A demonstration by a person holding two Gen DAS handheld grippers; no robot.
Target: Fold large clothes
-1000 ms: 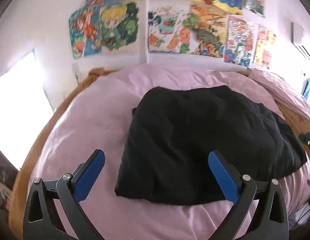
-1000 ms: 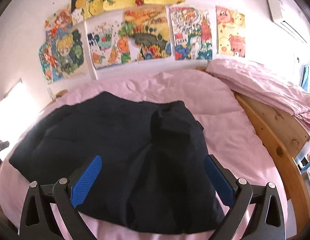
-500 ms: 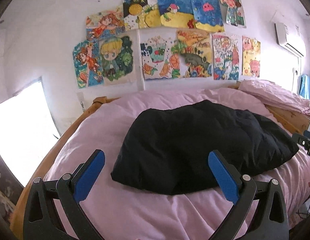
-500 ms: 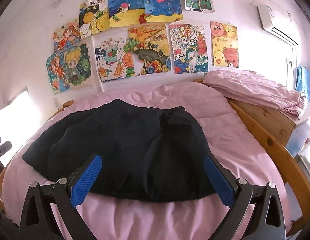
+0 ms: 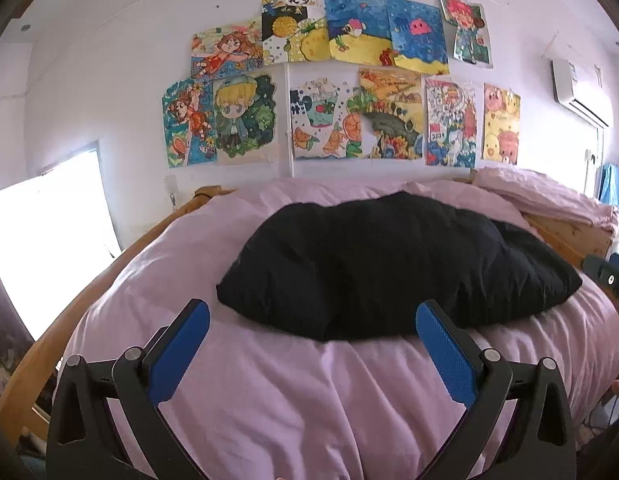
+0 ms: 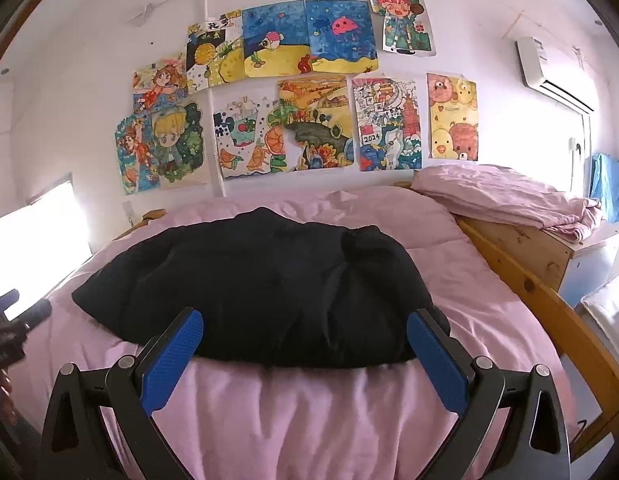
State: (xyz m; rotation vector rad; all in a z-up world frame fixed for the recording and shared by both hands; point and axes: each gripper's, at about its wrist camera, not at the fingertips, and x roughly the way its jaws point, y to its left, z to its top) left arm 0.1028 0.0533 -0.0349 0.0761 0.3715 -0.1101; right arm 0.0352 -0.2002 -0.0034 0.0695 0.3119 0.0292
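A folded black garment lies as a thick bundle in the middle of a pink bedspread. In the right wrist view the same black garment fills the centre of the bed. My left gripper hangs open above the near part of the bed, short of the garment's near edge, with nothing between its blue pads. My right gripper is open too, its fingertips level with the garment's near edge and holding nothing.
A wooden bed frame runs along the right side and another rail along the left. Folded pink bedding sits on a wooden unit at the right. Drawings cover the wall behind. A bright window is at left.
Both grippers have drawn back and up from the garment, so it now sits farther away and more wall shows. The garment stays where it lay. Both stay open.
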